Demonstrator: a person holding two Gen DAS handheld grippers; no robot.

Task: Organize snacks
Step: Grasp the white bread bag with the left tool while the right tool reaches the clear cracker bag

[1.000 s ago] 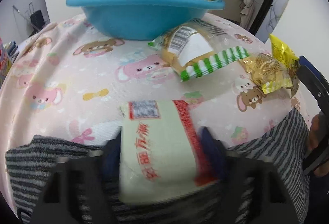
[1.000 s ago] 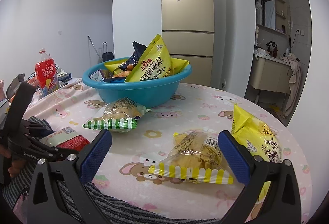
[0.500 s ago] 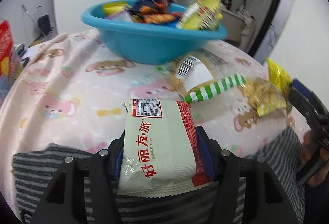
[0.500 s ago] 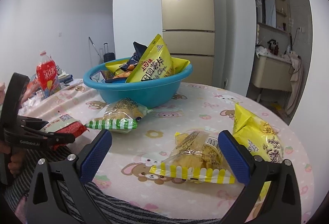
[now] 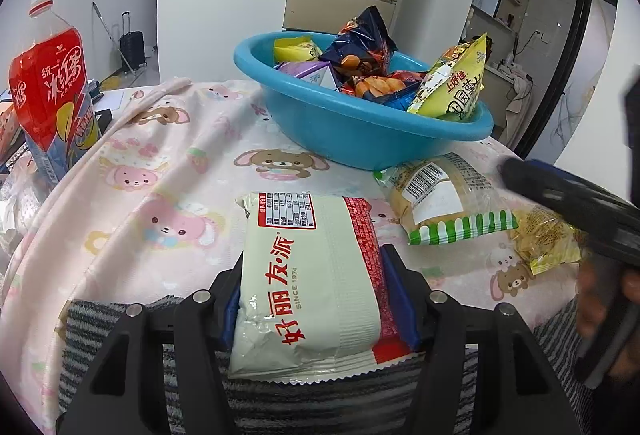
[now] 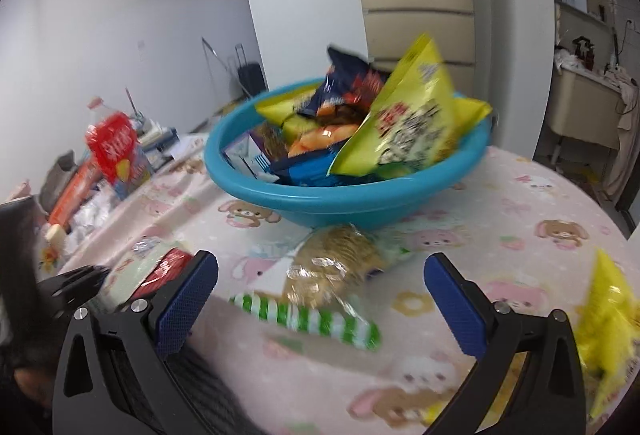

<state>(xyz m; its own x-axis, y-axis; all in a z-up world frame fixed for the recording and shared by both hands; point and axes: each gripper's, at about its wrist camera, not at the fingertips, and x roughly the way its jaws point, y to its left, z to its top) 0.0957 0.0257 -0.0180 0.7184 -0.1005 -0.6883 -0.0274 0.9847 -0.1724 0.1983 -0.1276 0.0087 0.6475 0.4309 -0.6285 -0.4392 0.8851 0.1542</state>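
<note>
The left gripper is clamped on a cream-and-red snack packet, its blue pads pressing both long edges. The packet projects forward between the fingers, lifted off the tablecloth. Ahead and to the right of it lies a green-striped bread bag, flat on the cloth just in front of the blue basin, which is full of snack bags. The right gripper stands wide apart and holds nothing; the green-striped bread bag lies on the cloth ahead, between its fingers, untouched. A yellow snack bag lies at its right. A red iced-tea bottle stands far left.
</note>
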